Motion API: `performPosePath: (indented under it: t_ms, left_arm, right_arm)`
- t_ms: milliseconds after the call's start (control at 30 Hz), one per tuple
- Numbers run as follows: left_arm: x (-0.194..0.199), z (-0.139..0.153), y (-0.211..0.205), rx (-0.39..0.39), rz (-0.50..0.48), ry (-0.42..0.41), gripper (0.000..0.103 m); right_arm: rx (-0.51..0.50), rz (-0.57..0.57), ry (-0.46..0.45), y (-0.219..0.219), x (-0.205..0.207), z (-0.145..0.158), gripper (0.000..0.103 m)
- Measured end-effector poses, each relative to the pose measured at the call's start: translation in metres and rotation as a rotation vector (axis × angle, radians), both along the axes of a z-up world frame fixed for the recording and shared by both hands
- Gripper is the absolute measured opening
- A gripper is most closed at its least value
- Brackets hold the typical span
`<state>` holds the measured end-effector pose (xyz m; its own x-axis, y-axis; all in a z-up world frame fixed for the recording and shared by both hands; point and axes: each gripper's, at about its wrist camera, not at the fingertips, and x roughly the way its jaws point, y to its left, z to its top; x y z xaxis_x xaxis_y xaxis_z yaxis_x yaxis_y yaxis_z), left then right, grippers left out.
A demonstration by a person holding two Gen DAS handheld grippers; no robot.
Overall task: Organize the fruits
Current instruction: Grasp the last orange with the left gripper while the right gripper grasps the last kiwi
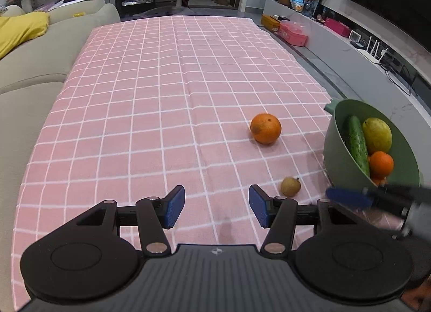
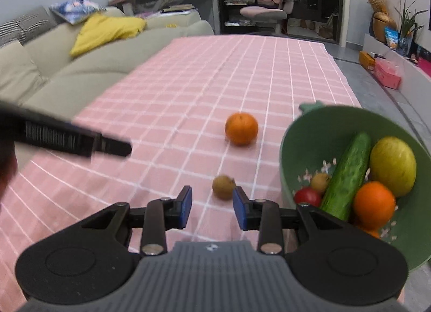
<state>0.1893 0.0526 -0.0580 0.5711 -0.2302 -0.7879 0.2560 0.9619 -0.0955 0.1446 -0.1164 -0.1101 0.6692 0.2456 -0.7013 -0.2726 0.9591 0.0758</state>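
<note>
An orange [image 1: 265, 128] [image 2: 241, 128] lies on the pink checked tablecloth [image 1: 150, 101] [image 2: 188, 91]. A small brown fruit [image 1: 290, 186] [image 2: 223, 187] lies nearer, left of a green bowl [image 1: 332, 134] [image 2: 301, 134]. The bowl holds a cucumber [image 2: 346, 177], a yellow-green fruit [image 2: 392, 165], an orange [image 2: 374, 205], a tomato [image 2: 307, 197] and a small brown fruit [image 2: 319, 182]. My left gripper [image 1: 216, 208] is open and empty above the cloth. My right gripper [image 2: 212, 208] is open and empty, just short of the small brown fruit on the cloth.
A beige sofa [image 1: 32, 69] [image 2: 67, 69] with a yellow cushion runs along the table's left side. A grey TV bench with boxes and a router [image 1: 371, 53] runs along the right. The other gripper shows blurred at each view's edge.
</note>
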Motion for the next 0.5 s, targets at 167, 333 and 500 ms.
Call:
performPosePath:
  t_ms: [167, 333, 500]
  left_arm:
    - [0.028, -0.008, -0.014, -0.008, -0.054, -0.004, 0.065]
    - [0.059, -0.018, -0.037, 0.003, -0.135, -0.001, 0.065]
    - [0.081, -0.027, -0.057, 0.011, -0.203, 0.006, 0.065]
  right_arm:
    - [-0.055, -0.043, -0.014, 0.013, 0.006, -0.018, 0.027]
    - [-0.069, -0.079, -0.015, 0.018, 0.014, -0.029, 0.027]
    - [-0.069, -0.127, 0.001, 0.025, 0.024, -0.037, 0.029]
